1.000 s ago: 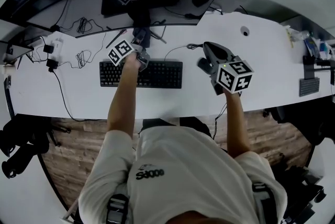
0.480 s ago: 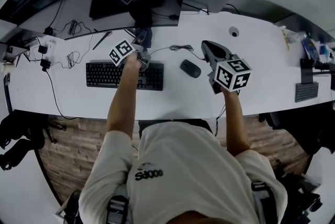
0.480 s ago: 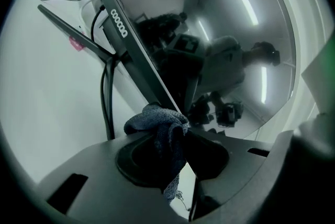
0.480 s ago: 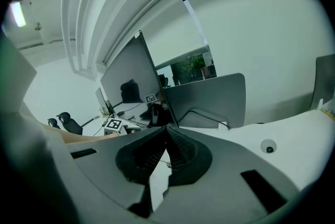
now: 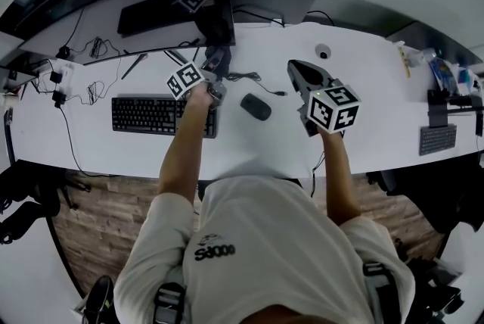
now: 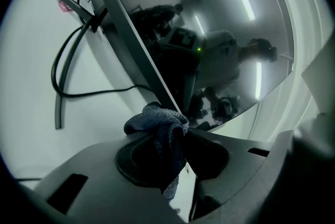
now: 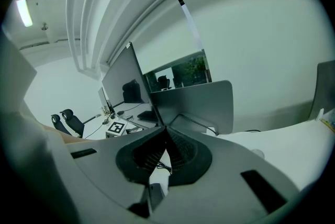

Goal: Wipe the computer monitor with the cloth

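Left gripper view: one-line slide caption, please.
Left gripper clamps a dark cloth beside the computer monitor's lower edge, above the white desk.

Office (desk (image 5: 363, 114), monitor (image 5: 151, 8), keyboard (image 5: 147, 116))

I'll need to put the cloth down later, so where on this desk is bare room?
The widest bare patch of desk lies between the right gripper and the clutter at the right end. A narrower strip runs in front of the keyboard. It is crowded around the cables under the monitor, and between the mouse and the left gripper clamping the cloth.
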`<state>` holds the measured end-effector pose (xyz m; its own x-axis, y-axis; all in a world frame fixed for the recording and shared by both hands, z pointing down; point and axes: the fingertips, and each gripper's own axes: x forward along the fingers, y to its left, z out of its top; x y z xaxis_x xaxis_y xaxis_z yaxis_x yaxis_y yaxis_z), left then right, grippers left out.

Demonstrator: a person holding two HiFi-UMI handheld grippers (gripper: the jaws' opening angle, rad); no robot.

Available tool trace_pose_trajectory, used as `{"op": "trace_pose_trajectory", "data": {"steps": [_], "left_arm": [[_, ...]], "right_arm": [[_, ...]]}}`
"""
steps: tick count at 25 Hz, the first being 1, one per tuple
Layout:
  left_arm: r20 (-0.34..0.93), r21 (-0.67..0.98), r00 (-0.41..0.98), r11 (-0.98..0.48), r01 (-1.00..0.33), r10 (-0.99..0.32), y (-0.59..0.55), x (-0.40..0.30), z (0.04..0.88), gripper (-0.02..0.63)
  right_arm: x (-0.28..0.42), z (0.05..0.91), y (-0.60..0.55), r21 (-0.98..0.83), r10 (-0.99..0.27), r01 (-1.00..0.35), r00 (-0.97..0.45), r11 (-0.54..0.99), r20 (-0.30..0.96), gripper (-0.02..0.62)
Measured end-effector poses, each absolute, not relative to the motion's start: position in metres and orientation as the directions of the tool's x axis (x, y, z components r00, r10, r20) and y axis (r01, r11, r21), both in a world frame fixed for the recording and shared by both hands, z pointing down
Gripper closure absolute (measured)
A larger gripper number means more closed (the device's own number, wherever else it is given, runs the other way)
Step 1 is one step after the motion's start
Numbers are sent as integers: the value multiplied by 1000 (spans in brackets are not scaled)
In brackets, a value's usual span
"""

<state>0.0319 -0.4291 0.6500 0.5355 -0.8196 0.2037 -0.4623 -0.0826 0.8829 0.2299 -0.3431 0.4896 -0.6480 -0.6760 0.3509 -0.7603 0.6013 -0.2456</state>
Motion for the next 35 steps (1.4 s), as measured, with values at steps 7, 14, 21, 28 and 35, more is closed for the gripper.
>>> {"op": "trace_pose_trajectory", "data": {"steps": [7,14,21,28,35], "left_arm": [[176,920,572,-72,-384,-801,-432,77,651,486],[128,960,552,-37,-278,-824,-431,91,643,485],[87,993,470,40,-107,-879,-430,96,628,486],[-51,999,408,-44,27,-912,-426,101,595,492],[-226,970,417,-241,15,-880,-421,104,526,495]], "right_arm": [[251,493,-358,-269,-685,-766,-643,584,344,591],[258,494,-358,-270,-693,-773,-634,574,343,591],[261,492,-353,-253,-697,-778,-628,575,346,591],[265,486,-338,-239,-710,-788,-616,568,341,591],[276,475,-321,-224,-740,-808,-588,544,327,591]]}}
